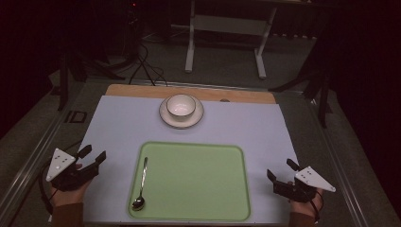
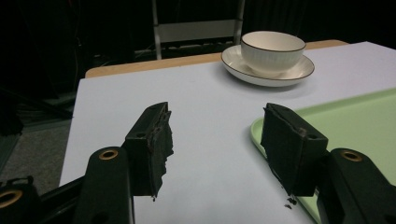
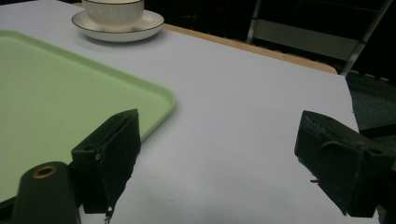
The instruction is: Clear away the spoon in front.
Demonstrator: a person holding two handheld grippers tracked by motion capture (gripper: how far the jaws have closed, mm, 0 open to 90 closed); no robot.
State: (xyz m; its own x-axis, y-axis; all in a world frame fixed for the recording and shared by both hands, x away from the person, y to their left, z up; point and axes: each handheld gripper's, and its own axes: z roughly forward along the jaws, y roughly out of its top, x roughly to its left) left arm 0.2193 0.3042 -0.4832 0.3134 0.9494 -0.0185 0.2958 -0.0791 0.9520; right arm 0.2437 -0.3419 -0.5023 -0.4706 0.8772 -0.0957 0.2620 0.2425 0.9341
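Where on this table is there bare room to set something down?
Most of the green tray right of the spoon is free, as is the white mat either side of the bowl on its saucer. No spot is crowded.

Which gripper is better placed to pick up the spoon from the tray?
Left. The spoon lies at the green tray's left edge, close to the open left gripper; the right gripper sits beyond the tray's far side.
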